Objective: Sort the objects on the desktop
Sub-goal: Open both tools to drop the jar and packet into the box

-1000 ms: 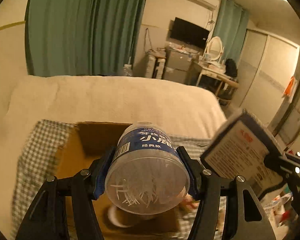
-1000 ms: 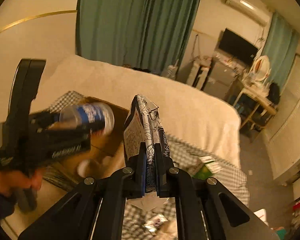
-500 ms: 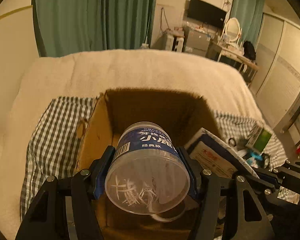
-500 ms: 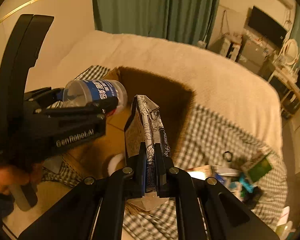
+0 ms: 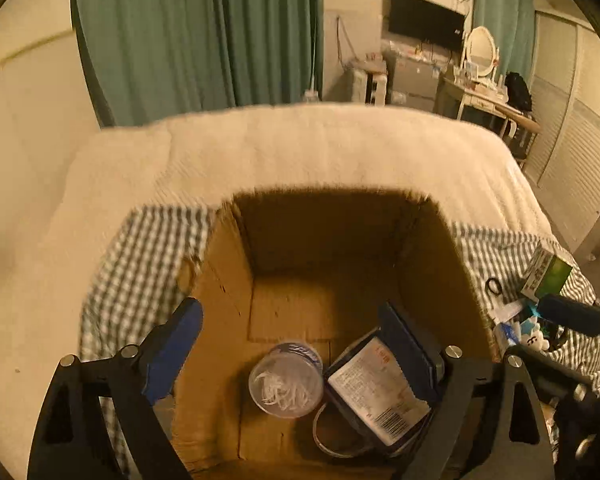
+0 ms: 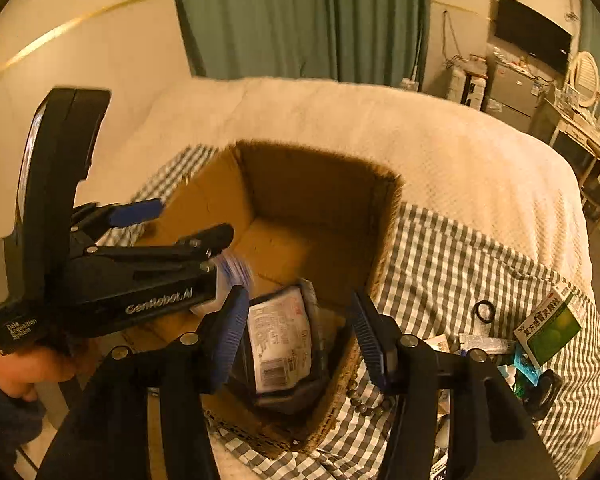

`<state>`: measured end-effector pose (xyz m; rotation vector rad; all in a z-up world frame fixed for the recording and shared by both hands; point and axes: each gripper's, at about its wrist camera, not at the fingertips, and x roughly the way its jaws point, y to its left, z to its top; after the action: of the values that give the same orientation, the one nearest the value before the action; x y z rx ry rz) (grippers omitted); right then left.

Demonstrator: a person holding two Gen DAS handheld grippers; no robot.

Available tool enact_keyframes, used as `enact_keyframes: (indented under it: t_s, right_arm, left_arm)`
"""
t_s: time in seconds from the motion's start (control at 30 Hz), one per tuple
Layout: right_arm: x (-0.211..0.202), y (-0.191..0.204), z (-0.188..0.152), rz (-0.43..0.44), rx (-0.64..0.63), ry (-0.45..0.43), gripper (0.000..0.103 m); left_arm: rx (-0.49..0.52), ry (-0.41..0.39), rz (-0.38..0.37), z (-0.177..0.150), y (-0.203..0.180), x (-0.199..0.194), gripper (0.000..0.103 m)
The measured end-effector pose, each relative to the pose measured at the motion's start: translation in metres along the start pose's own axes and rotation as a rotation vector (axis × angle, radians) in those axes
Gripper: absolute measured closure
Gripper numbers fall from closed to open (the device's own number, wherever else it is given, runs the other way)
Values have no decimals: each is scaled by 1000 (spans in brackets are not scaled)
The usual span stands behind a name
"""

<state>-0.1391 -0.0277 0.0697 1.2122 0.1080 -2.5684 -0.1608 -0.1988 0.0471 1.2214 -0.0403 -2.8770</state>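
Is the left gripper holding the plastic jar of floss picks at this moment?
No, the left gripper is open with nothing between its fingers, and the plastic jar lies inside the cardboard box beside a flat packet.

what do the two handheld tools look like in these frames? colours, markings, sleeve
Both tools are matte black, with triangular cut-out linkages, silver bolts and blue ribbed pads on the fingers. The left tool has a tall curved black back piece and white lettering on its side: "GenRobot.AI", plus a small "Data Acquisition System" label. The right tool shows no lettering here. The left hand is bare, with a dark sleeve at the wrist. No cables visible.
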Motion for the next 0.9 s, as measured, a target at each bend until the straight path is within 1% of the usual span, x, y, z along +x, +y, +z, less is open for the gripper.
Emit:
enact_keyframes:
  t_s: [0.1, 0.17, 0.33, 0.47, 0.57, 0.67, 0.77, 0.9]
  right_arm:
    - [-22, -8, 6, -20, 10, -35, 51]
    - [-41, -16, 10, -39, 16, -59, 51]
    - [-98, -39, 9, -58, 62, -105, 51]
    - [-139, -59, -5, -79, 94, -128, 48]
    - [-170, -74, -26, -111, 109, -154, 47]
    - [-188, -91, -42, -138, 147, -173, 47]
    - [-197, -110, -58, -149, 186, -197, 47]
    - [-196, -136, -79, -187, 222, -175, 47]
  left_arm:
    - [11, -36, 1, 7, -7, -24, 9]
    - [7, -61, -13, 12, -14, -41, 6]
    - [14, -135, -92, 15, -44, -91, 3]
    - [41, -162, -136, 12, -75, -114, 0]
    - [58, -146, -170, 5, -102, -122, 0]
    - [74, -127, -193, -5, -130, -124, 0]
    - [87, -100, -202, -24, -158, -117, 0]
    - [101, -41, -232, -47, -187, -99, 0]
